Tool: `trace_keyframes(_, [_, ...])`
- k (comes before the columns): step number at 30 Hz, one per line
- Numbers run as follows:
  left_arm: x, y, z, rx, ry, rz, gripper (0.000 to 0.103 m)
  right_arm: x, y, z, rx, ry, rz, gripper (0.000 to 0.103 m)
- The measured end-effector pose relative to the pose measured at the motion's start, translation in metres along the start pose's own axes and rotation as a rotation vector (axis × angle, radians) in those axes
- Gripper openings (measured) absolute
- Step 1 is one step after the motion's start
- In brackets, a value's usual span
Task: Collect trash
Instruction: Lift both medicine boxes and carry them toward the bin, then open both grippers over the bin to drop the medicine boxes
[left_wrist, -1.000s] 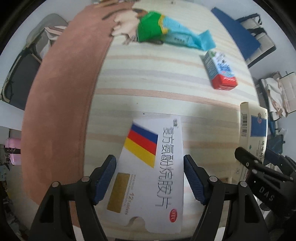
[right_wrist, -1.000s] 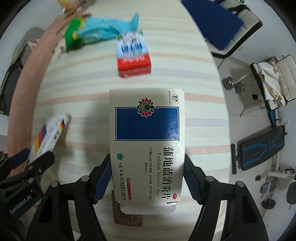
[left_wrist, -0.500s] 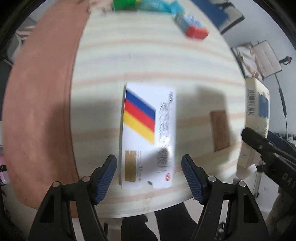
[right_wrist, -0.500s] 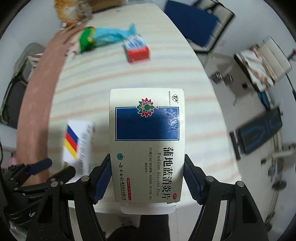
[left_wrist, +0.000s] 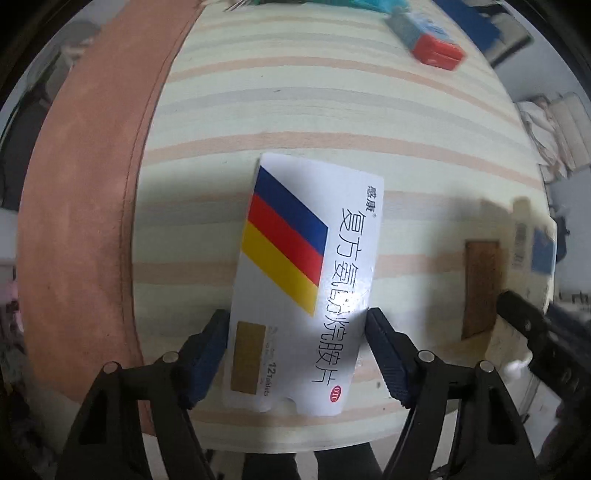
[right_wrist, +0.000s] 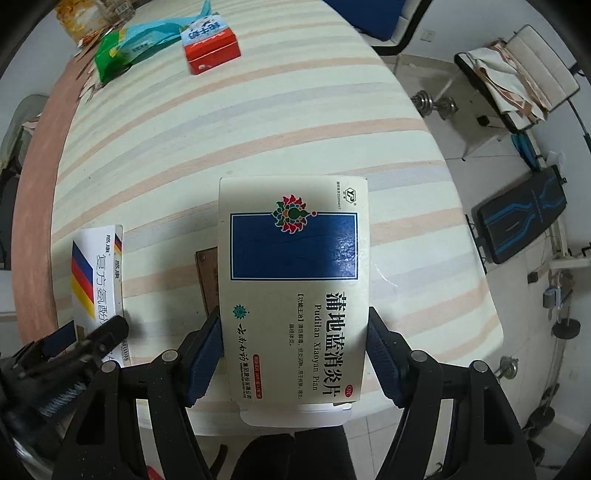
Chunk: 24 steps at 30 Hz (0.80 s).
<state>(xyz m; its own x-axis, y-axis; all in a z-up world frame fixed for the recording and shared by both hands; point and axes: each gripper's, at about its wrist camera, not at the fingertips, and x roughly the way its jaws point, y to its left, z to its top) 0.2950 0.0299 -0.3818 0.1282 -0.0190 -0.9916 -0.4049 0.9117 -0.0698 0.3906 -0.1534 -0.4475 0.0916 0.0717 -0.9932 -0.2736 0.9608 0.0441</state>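
Note:
My left gripper (left_wrist: 295, 354) is shut on a white medicine box with blue, red and yellow stripes (left_wrist: 299, 280) and holds it above the striped table (left_wrist: 332, 110). My right gripper (right_wrist: 293, 354) is shut on a cream medicine box with a blue panel (right_wrist: 293, 280), also lifted off the table. The white box and the left gripper show at the lower left of the right wrist view (right_wrist: 98, 280). A red and blue carton (right_wrist: 210, 44) and a green and cyan wrapper (right_wrist: 129, 44) lie at the far end of the table.
A small brown rectangle (left_wrist: 480, 288) lies on the table near the front edge. A brown band (left_wrist: 85, 184) runs along the table's left side. Chairs, dumbbells (right_wrist: 436, 105) and a bench (right_wrist: 521, 229) stand on the floor to the right.
Both grippers have risen and pulled back from the table with their boxes. The left fingers have closed in against the white box's sides.

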Motion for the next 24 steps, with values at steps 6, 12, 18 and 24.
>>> trace_keyframes(6, [-0.018,-0.001,-0.018,0.046,-0.077,0.046,0.072,-0.01,-0.003,-0.014,-0.029,-0.018,0.03,0.074])
trace_keyframes(12, [-0.049,0.012,-0.059,0.032,-0.146,-0.055,0.072,-0.035,-0.002,-0.053,-0.028,-0.056,0.089,0.074])
trace_keyframes(18, [-0.055,0.053,-0.124,0.011,-0.152,-0.184,0.072,-0.045,0.011,-0.14,-0.032,-0.066,0.115,0.074])
trace_keyframes(24, [0.03,0.078,-0.195,-0.02,0.019,-0.251,0.072,0.023,0.01,-0.239,0.051,0.047,0.138,0.074])
